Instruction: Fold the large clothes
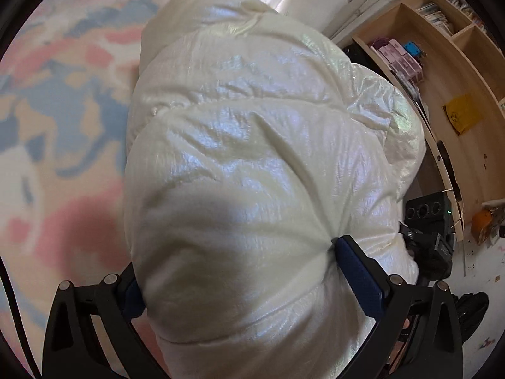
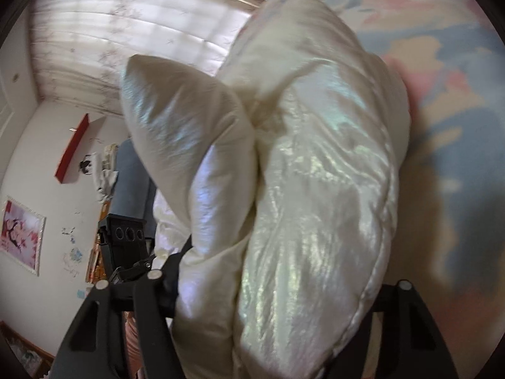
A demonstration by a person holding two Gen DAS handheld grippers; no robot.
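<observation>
The puffy white jacket (image 1: 252, 158) lies on the bed (image 1: 63, 126), its length running far from both claws, left claw (image 1: 236, 271) and right claw (image 2: 277, 287) each clamped on its near end.

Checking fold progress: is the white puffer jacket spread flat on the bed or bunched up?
Bunched up. The white puffer jacket bulges in thick doubled layers over the patterned bedspread, pinched between the left gripper fingers; one puffy corner sticks up in the right wrist view.

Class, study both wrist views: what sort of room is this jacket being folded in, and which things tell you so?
Probably a home bedroom. The white puffy jacket lies on a pastel patterned bedspread; a curtained window and a wooden shelf unit holding books and small boxes stand nearby.
</observation>
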